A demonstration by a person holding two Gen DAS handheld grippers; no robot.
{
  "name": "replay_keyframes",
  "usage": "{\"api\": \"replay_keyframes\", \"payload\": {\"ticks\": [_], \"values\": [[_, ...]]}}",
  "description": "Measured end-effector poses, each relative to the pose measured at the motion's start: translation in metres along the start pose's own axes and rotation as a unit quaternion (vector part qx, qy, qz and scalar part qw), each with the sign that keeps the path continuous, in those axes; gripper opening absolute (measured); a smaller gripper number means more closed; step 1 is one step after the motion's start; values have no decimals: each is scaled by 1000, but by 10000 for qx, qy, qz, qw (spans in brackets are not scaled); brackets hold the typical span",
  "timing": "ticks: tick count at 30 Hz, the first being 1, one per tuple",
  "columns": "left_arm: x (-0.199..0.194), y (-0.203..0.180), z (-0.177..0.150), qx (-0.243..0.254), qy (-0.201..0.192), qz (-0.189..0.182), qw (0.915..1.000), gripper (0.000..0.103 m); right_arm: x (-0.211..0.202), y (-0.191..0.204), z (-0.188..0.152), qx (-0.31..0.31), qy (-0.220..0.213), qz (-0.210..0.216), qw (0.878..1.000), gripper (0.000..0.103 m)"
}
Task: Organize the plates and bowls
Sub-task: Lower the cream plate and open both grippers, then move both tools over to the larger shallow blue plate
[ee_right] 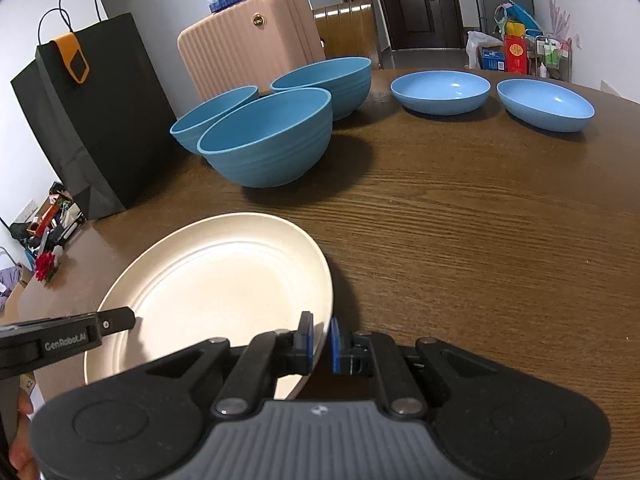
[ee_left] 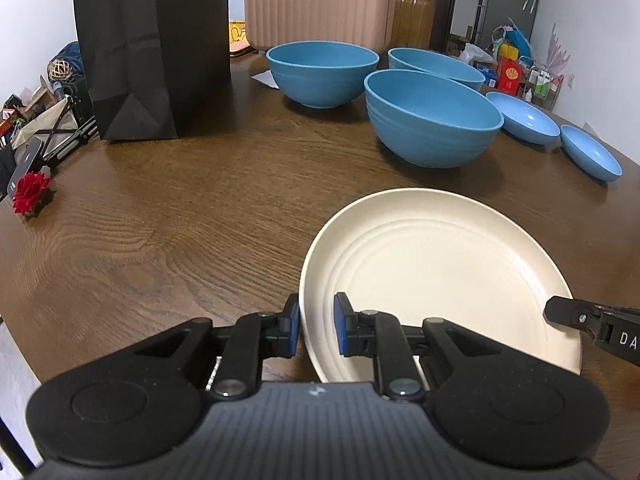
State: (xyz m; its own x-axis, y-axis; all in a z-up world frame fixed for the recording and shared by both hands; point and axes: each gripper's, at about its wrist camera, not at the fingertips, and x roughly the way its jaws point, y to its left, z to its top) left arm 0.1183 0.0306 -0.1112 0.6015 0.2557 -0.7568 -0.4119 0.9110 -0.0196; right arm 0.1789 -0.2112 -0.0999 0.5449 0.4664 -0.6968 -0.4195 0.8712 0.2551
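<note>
Gripping opposite sides of one cream plate (ee_left: 440, 276), the two grippers meet at the near edge of the wooden table (ee_left: 160, 240). The left gripper (ee_left: 316, 330) is clenched on the plate's left rim, one blue pad outside the rim and one inside. The right gripper (ee_right: 321, 342) is clenched on the right rim in the same way; in the left wrist view only its black fingertip shows, reaching in over the plate's right side. Whether the plate rests on the table or is lifted clear cannot be told. Beyond the plate, toward the middle of the table, three deep blue bowls (ee_right: 268, 140) stand close together, the nearest almost touching the two behind it. To their right, toward the far right edge, two shallow blue dishes (ee_right: 440, 90) sit side by side, apart from each other. A black paper bag (ee_left: 152, 48) stands upright toward the far left edge, and a pink ribbed case (ee_left: 316, 4) stands behind the bowls. A red flower (ee_left: 30, 196) lies at the left edge.
</note>
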Motion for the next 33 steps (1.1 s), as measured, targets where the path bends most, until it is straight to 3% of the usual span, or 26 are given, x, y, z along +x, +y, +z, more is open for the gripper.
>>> {"api": "replay_keyframes", "payload": {"ticks": [5,9,11,13,16,18,19,21,25,33], "values": [[0,1,0,-30,58,-70,10000,22,-2,1,2,-27,26,53,10000,16],[-5,3,1,-65,-8,-114,9999,46,-5,3,3,-64,7,30,10000,21],[-9,3,2,-52,-73,-95,9999,54,-8,3,3,-76,-27,27,10000,40],[-13,4,4,-84,-103,-106,9999,72,-12,4,4,-122,-80,-29,9999,55],[-19,8,8,-177,-124,-147,9997,86,-20,3,5,-147,-163,-73,9997,66],[-20,11,11,-277,-45,-208,9994,102,-24,2,7,-132,-203,-81,9997,82],[-22,13,12,-314,-38,-273,9991,102,-27,1,9,-147,-208,-93,9996,88],[-23,15,13,-322,-2,-364,9988,103,-31,-2,11,-177,-235,-99,9995,89],[-23,16,15,-338,77,-416,9985,103,-37,-7,14,-126,-270,-191,9994,103],[-23,11,14,-307,123,-452,9984,103,-42,-18,18,18,-326,-315,9990,103]]}}
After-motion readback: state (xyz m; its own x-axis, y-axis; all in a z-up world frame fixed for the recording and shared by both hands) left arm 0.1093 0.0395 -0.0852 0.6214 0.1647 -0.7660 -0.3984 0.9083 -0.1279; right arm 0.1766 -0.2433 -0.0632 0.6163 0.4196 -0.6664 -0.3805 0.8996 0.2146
